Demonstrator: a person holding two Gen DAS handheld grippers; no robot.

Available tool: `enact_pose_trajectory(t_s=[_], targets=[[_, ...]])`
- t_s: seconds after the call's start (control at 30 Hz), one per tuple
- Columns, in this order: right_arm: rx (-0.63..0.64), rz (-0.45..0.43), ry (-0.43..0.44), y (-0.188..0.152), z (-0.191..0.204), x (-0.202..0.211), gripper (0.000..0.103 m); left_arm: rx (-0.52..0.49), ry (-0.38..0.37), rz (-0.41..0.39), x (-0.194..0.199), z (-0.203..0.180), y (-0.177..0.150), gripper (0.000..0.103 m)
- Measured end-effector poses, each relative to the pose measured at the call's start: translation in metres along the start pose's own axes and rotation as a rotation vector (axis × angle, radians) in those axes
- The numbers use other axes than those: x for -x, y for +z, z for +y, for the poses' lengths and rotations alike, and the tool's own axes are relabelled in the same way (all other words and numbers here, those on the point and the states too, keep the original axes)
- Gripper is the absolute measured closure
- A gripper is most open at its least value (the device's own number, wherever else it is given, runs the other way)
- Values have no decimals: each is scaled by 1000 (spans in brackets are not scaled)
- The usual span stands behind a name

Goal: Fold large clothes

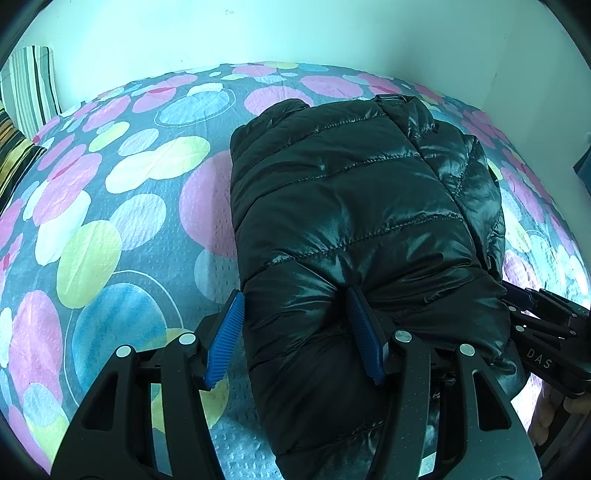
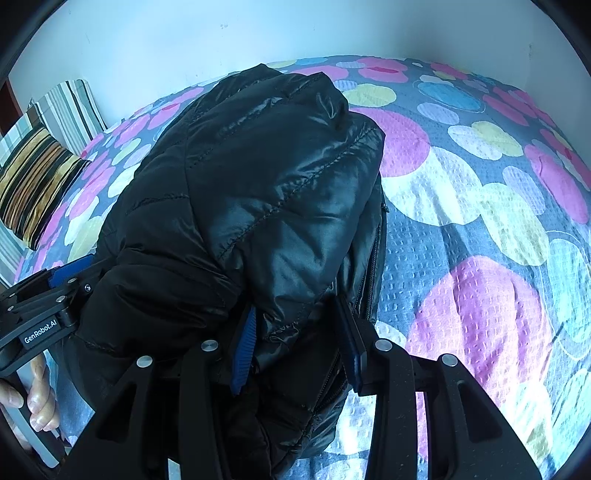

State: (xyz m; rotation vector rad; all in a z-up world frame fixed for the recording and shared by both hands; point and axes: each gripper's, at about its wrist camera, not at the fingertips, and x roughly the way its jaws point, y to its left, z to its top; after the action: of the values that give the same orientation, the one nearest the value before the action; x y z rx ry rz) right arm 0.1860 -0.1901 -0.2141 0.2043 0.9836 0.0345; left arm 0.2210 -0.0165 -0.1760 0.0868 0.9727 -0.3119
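Observation:
A shiny black quilted puffer jacket [image 1: 351,206] lies folded into a thick bundle on the bed; it also fills the middle of the right wrist view [image 2: 258,206]. My left gripper [image 1: 295,317] is open, its blue pads [image 1: 225,339] straddling the bundle's near left edge, the right pad pressed into the fabric. My right gripper [image 2: 295,332] stands open around the bundle's near right edge, jacket fabric between its blue pads [image 2: 245,350]. Each gripper shows in the other's view, the right one [image 1: 546,332] at the bundle's right, the left one [image 2: 40,306] at its left.
The bed is covered by a grey spread [image 1: 122,206] with pink, yellow and blue circles, also in the right wrist view [image 2: 480,221]. Striped pillows [image 2: 40,177] lie at the far left by the white wall [image 1: 258,33]. A dark object [image 1: 583,166] stands at the right edge.

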Motion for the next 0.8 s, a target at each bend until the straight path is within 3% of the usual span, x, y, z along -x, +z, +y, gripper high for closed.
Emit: enact_pose_trajectory(t_s=[0.43,0.63,0.8], targets=[[-12,-39,18,1,0,12,60,2,-6,-11,9,2,3,46],[-12,-58,32,3,-3,18,58,36,-42,-14,16,11,8,47],[-3,-86,25,4,-4,28,46,69,-63,-26,23,20,10,46]])
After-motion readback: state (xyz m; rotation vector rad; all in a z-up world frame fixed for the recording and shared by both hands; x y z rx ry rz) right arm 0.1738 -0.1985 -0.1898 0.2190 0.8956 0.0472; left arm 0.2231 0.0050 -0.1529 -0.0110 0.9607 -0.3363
